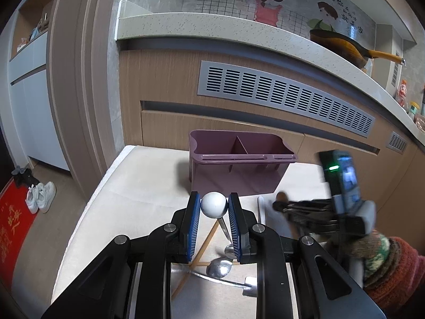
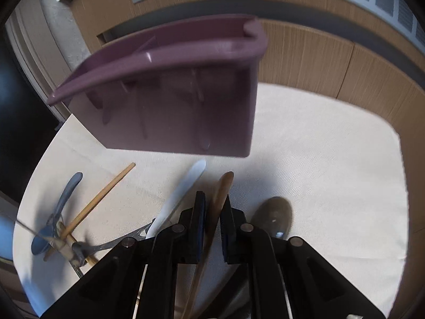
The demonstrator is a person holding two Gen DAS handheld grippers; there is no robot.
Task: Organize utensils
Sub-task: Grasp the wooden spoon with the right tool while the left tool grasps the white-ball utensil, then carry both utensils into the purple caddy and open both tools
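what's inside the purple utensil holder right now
In the left wrist view the purple utensil holder shows only a divider between two compartments; no utensils stick up. The compartment floors are hidden by its front wall, so anything lying flat there cannot be seen.

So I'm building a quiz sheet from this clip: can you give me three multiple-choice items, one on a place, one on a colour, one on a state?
1. Where does the caddy stand?
A. on the cream-covered table
B. on the stone counter
C. on the floor

2. What colour is the caddy?
A. green
B. mauve
C. white

3. What is the left hand-held gripper doing?
A. hanging open over nothing
B. clamped on a chopstick
C. shut on a white ball-ended utensil

Answers:
1 A: the caddy sits on the table, below the counter.
2 B: its walls are mauve in both views.
3 C: the left hand-held gripper has its pads pressed on both sides of the white ball-ended utensil.
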